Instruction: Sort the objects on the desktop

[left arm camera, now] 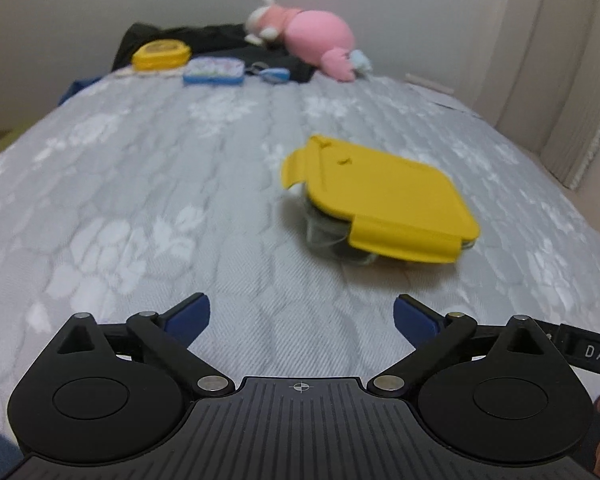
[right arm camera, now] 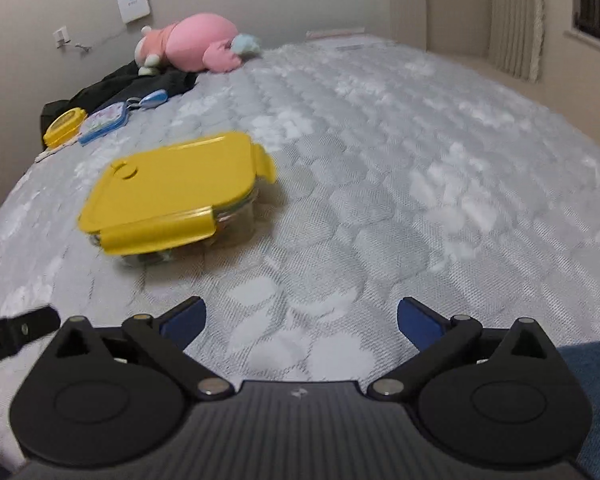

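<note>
Both grippers are hanging over a grey quilted mattress (left arm camera: 148, 184) with their blue-padded jaws spread wide and nothing between them: the left gripper (left arm camera: 302, 316) and the right gripper (right arm camera: 302, 316) are each showing only bare fabric in the gap. The glass container with the yellow lid (left arm camera: 384, 196) is sitting on the mattress ahead of both, well apart from either set of fingers; it is lying to the right in the left wrist view and to the left in the right wrist view (right arm camera: 172, 188). Motion blur is smearing its edges, so what it is holding behind the glass cannot be made out. At the far end a smaller yellow-lidded box (left arm camera: 161, 54), a blue-rimmed patterned case (left arm camera: 214, 70) and a small blue item (left arm camera: 274, 74), too blurred to identify, are resting beside dark clothing (left arm camera: 204, 38), with a pink plush toy (left arm camera: 312, 40) lying partly on it. A black bar is poking in at each view's edge, cut off by the frame.
</note>
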Demonstrator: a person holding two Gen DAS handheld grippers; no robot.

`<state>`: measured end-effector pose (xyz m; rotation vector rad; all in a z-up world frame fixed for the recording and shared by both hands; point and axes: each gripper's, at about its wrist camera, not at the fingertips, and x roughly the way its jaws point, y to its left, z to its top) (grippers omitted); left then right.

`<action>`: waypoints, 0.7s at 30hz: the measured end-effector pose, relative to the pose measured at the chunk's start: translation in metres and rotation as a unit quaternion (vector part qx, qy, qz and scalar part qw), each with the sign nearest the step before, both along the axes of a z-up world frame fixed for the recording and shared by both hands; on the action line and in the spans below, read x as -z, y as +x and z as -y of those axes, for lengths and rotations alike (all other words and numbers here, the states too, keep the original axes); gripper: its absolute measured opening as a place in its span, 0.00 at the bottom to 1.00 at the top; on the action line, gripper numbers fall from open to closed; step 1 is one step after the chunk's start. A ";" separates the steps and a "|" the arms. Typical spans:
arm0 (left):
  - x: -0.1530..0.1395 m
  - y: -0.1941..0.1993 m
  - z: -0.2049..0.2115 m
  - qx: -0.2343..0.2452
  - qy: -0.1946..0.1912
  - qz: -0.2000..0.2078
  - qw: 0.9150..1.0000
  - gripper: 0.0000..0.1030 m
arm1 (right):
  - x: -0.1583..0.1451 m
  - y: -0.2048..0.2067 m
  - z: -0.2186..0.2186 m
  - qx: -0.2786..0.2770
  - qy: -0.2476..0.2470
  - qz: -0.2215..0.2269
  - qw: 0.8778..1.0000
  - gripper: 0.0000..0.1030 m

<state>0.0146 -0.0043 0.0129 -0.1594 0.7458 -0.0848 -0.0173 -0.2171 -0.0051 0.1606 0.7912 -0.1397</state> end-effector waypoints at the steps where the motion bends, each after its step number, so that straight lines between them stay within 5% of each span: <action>1: -0.005 0.001 0.002 0.012 0.009 0.006 1.000 0.98 | -0.002 -0.001 0.000 -0.003 -0.003 0.003 1.000 1.00; 6: -0.015 -0.002 0.007 0.038 0.024 0.036 0.998 1.00 | -0.012 -0.008 -0.001 -0.031 -0.021 0.030 0.999 1.00; 12: -0.003 0.007 0.014 0.037 0.042 -0.009 0.998 1.00 | 0.005 0.005 -0.006 -0.045 0.001 -0.028 0.999 1.00; 21: 0.003 0.008 0.005 0.005 0.027 -0.024 0.999 1.00 | 0.008 0.005 -0.012 -0.048 -0.011 -0.031 0.998 1.00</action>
